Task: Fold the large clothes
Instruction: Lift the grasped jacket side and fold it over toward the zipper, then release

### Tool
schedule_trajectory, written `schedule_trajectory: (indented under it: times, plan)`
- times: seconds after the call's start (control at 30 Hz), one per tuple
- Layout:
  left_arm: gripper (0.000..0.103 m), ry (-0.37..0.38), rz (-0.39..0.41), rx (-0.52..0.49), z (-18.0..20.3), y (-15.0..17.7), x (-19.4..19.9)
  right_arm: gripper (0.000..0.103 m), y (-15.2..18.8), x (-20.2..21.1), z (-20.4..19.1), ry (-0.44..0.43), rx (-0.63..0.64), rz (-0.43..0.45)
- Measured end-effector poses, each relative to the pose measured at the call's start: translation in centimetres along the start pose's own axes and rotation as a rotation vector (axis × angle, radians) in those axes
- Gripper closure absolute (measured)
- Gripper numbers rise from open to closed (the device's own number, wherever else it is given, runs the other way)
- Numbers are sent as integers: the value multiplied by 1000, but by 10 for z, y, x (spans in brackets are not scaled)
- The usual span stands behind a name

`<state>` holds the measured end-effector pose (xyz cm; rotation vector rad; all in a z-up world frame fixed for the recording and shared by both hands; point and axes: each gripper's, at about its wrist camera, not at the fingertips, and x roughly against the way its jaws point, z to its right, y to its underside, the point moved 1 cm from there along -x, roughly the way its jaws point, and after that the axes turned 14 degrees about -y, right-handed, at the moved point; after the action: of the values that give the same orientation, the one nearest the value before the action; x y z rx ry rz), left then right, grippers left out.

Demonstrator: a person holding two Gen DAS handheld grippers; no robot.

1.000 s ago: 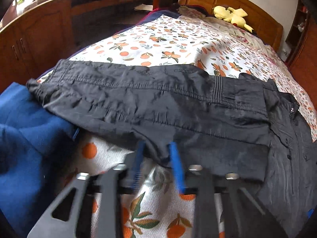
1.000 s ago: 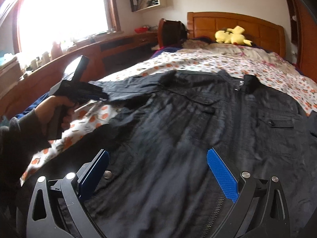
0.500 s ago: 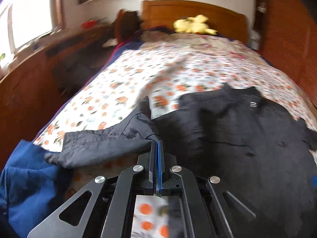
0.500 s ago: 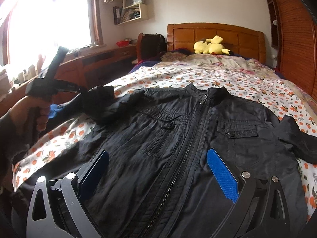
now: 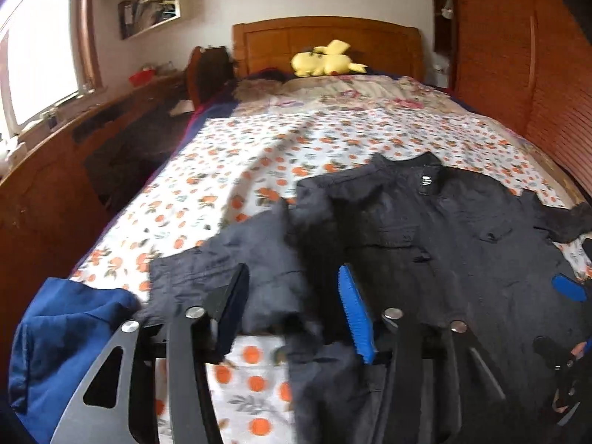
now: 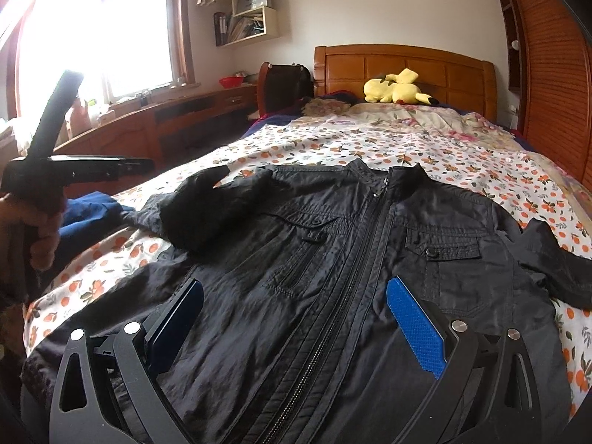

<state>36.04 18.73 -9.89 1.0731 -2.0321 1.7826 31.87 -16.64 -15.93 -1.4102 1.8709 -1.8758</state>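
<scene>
Closest in, the right gripper (image 6: 294,320) hovers with its jaws spread wide and nothing between them, straddling the zip line of the black zip-front nylon jacket (image 6: 333,259) that lies face up on the orange-print bedsheet (image 6: 425,148). The left gripper (image 5: 292,303), off to the right gripper's left, is likewise released, its jaws apart above the jacket's crumpled sleeve (image 5: 236,259), which is bunched and partly thrown inward over the shoulder. The step in hand looks like folding that sleeve across the chest; to do it well, pinch it near the cuff, draw it taut, and lay it flat and straight over the front before letting go, smoothing the lump. The other sleeve (image 6: 555,259) trails out beyond the right gripper's right side. A blue garment (image 5: 66,336) sits beside the left gripper; a yellow plush toy (image 6: 396,88) rests far off by the wooden headboard (image 6: 407,63).
</scene>
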Motion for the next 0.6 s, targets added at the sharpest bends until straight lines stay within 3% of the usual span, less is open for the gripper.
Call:
schedule_trajectory:
  times: [0.3,0.43,0.6]
  plan:
    - [46,-124,-165,96,-69,22,-86,7,7,-13,-1,11,17,-29]
    - [44,-173,-236,107,-82,43,-120,7,11,-18,0,10,19,-44]
    - [40,-177,-278,121,-85,57,-144,7,14,-23,1,7,21,-56]
